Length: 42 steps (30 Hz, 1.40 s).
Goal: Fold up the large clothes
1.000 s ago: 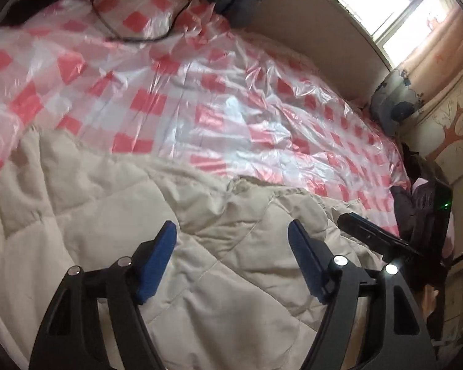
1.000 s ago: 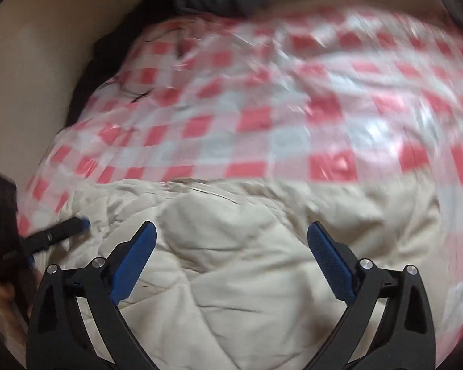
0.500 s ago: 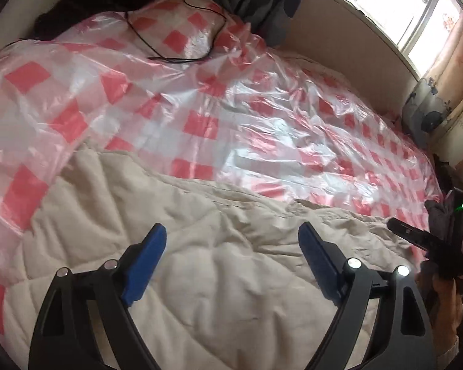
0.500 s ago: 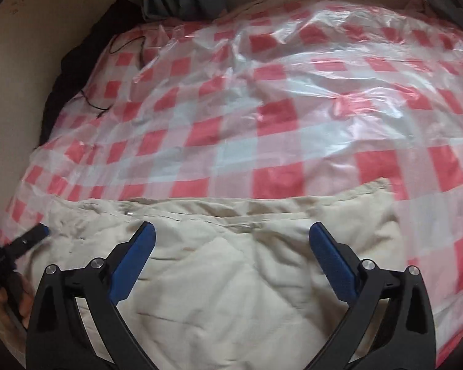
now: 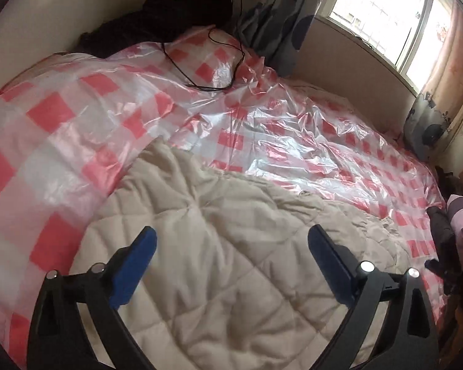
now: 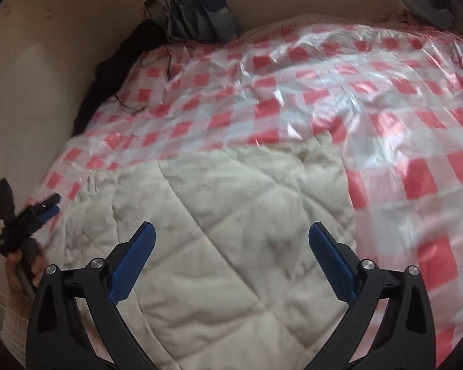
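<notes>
Just puffy quilted beige garment (image 5: 231, 262)

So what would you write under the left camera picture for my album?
Left gripper, jaws opening with nothing between them, above a cream quilted coat on a bed's red-checked plastic sheet.

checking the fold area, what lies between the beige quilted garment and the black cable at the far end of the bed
Only the red-and-white checked plastic sheet, crinkled and bare, lies between the beige quilted garment and the black cable. The left wrist view shows it best.
</notes>
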### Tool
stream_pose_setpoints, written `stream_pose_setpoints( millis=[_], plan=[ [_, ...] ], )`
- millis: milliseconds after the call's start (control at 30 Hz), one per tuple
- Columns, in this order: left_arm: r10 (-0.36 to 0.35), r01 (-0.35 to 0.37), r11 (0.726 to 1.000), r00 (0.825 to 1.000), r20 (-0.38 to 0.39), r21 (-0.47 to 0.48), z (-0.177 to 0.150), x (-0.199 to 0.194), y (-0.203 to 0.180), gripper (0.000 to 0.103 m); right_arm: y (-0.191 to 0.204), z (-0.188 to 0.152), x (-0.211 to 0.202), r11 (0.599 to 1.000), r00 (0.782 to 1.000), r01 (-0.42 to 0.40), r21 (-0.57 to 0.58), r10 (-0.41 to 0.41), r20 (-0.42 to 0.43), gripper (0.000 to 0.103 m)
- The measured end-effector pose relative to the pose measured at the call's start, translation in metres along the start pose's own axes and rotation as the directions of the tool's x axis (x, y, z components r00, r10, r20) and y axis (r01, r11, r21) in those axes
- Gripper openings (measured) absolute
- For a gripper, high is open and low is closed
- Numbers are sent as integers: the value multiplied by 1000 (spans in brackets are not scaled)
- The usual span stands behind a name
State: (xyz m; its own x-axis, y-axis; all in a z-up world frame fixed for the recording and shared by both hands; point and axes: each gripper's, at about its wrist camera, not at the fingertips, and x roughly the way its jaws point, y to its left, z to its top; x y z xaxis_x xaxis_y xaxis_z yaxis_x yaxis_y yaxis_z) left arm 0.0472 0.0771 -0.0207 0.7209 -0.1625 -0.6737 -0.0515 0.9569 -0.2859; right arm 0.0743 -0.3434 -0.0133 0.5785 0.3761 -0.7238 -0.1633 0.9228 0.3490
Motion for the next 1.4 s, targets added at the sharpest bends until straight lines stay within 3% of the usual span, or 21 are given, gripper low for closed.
stream_pose_setpoints(
  millis=[67, 100, 133, 167, 200, 233, 333, 400, 433, 467, 500, 567, 633, 767, 833, 933, 967, 1033, 1133, 1267, 1400],
  plan=[
    [20, -24, 999, 992, -128, -33, -22, 19, 17, 95, -8, -31, 45, 998, 983, 49, -25, -53, -175, 96],
    [41, -43, 999, 983, -181, -2, -32, 33, 21, 95, -11, -38, 46, 999, 988, 36, -39, -42, -146, 96],
    [62, -56, 998, 981, -181, 37, -38, 36, 21, 94, -12, -38, 40, 999, 990, 30, -25, -33, -135, 96],
    [100, -89, 993, 980, -172, 73, -41, 28, 17, 93, -11, -36, 31, 999, 988, 51, 6, -49, -144, 96],
    [98, -86, 993, 982, -159, 79, -42, 12, 12, 93, -8, -32, 16, 996, 989, 73, 48, -66, -133, 96],
    [68, -59, 996, 988, -137, 72, -44, -3, 8, 93, -1, -32, -3, 997, 995, 43, 63, -38, -92, 96],
    [67, -63, 994, 997, -43, 89, -58, -49, 0, 94, 29, -51, -43, 1000, 1000, -2, -13, 2, -3, 96],
    [87, -84, 991, 996, -27, 105, -74, -60, 3, 95, 37, -74, -37, 999, 998, 0, -41, -2, -63, 96],
    [92, -86, 991, 994, -55, 107, -80, -58, 6, 95, 36, -87, -19, 997, 988, 36, -65, -45, -148, 96],
    [96, -87, 991, 991, -89, 100, -85, -53, 10, 95, 37, -97, -8, 993, 982, 58, -107, -77, -175, 96],
    [101, -90, 991, 988, -117, 97, -89, -50, 14, 95, 39, -103, -11, 989, 982, 73, -132, -94, -163, 96],
    [102, -89, 988, 990, -103, 123, -92, -53, 14, 95, 44, -101, -22, 993, 983, 84, -82, -96, -156, 96],
    [122, -112, 982, 991, -59, 153, -93, -64, 12, 95, 53, -99, -42, 999, 996, 21, -28, -24, -85, 96],
    [115, -113, 977, 993, -1, 181, -92, -81, 14, 95, 89, -95, -64, 994, 1000, 10, -107, -8, 16, 96],
    [115, -118, 976, 993, 25, 184, -90, -88, 16, 95, 94, -93, -52, 995, 1000, 22, -96, -21, 13, 96],
    [129, -137, 973, 990, 56, 186, -87, -95, 17, 95, 73, -99, 1, 999, 990, 41, -1, -41, -133, 96],
    [129, -138, 973, 990, 65, 182, -86, -97, 18, 95, 71, -102, 9, 999, 990, 48, 7, -46, -136, 97],
    [122, -132, 976, 990, 69, 174, -84, -99, 18, 95, 75, -104, 8, 997, 991, 76, 8, -75, -109, 96],
    [115, -128, 977, 990, 83, 173, -81, -102, 18, 95, 85, -104, -10, 999, 999, 37, 20, -36, -33, 96],
    [96, -107, 978, 993, 69, 179, -81, -100, 15, 95, 112, -88, -25, 995, 995, 55, -82, -48, 83, 96],
    [110, -122, 971, 992, 68, 207, -81, -94, 10, 95, 113, -61, 7, 994, 995, 89, -57, -85, 60, 96]
  ],
)
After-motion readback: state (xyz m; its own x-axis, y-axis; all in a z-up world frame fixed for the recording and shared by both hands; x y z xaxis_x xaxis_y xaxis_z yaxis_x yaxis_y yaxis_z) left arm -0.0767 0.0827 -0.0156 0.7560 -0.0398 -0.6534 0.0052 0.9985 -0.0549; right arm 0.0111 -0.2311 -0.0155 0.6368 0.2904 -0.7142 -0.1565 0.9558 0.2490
